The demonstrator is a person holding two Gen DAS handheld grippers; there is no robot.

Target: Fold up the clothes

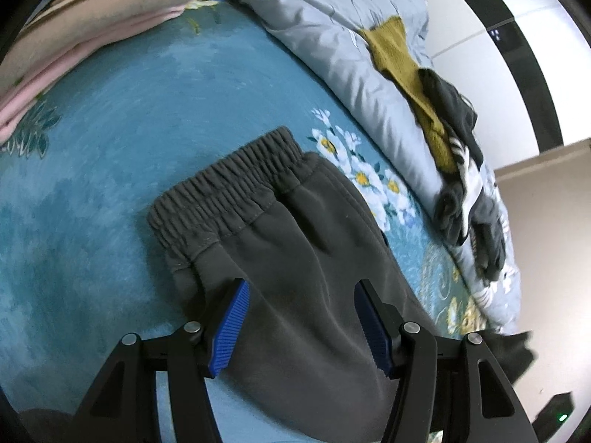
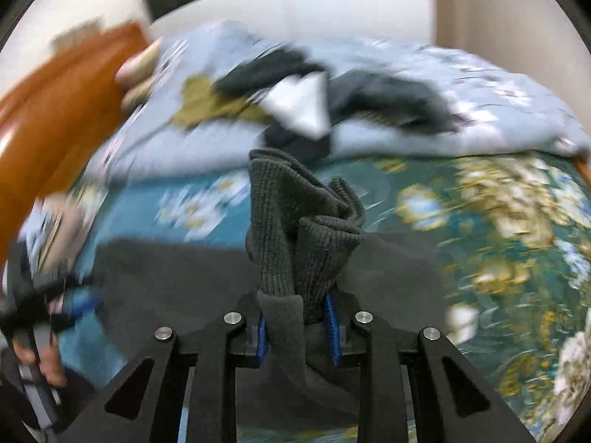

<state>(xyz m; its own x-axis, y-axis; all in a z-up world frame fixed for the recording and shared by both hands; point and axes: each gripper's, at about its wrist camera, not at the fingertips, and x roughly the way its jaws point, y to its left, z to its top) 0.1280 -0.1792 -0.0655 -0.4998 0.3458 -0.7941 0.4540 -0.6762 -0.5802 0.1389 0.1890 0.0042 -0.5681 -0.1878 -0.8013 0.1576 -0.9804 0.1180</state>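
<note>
Dark grey sweatpants point(image 1: 280, 243) lie on the teal floral bedsheet point(image 1: 122, 118), with the elastic waistband point(image 1: 225, 181) at the far end. My left gripper point(image 1: 301, 317) is open just above the pants, its blue pads on either side of the fabric below the waistband. In the right wrist view my right gripper point(image 2: 298, 326) is shut on the ribbed cuffs point(image 2: 299, 229) of the pants, bunched up and lifted above the rest of the pants point(image 2: 177, 277). The left gripper point(image 2: 55, 306) shows blurred at the left edge there.
A light blue floral quilt point(image 1: 332, 29) lies along the far side with a mustard knit point(image 1: 406, 74) and dark and striped clothes point(image 1: 465, 192) on it. Folded beige and pink clothes point(image 1: 85, 26) are stacked at upper left. An orange wooden headboard point(image 2: 55, 110) stands left.
</note>
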